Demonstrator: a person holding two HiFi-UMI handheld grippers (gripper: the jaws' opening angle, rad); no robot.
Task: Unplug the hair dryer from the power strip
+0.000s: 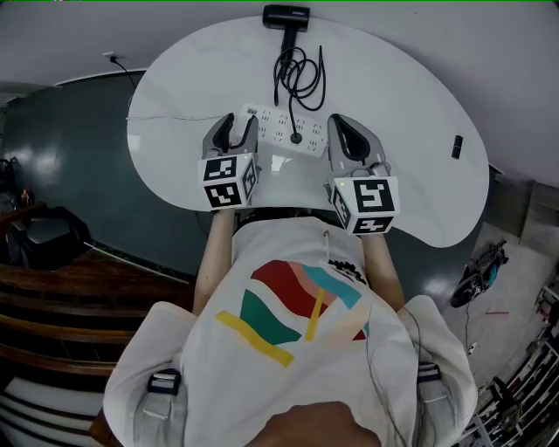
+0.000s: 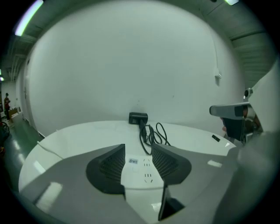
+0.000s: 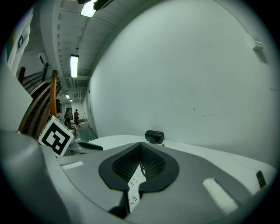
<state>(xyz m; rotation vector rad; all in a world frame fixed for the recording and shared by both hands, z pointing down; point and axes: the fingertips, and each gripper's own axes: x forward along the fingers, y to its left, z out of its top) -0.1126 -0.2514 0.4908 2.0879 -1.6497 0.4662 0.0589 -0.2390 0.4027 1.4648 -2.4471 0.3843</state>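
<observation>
Approach step: left gripper (image 1: 234,133) released at the power strip's (image 1: 281,129) left end; right gripper (image 1: 346,133) clenched empty at its right. Next, likely: brace it; pull the plug (image 1: 296,137).

Dim, greenish light from a ceiling strip lamp (image 3: 74,65), with fisheye bending and black-vignetted edges.

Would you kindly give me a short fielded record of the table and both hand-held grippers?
Surface: white rounded table
Strip: white plastic power strip, mid-table
Plug: black plug, seated in strip
Dryer: black hair dryer, far edge; black cord looped
Left hand-held gripper: jaws apart, at strip's left end
Right hand-held gripper: jaws together, at strip's right end
</observation>
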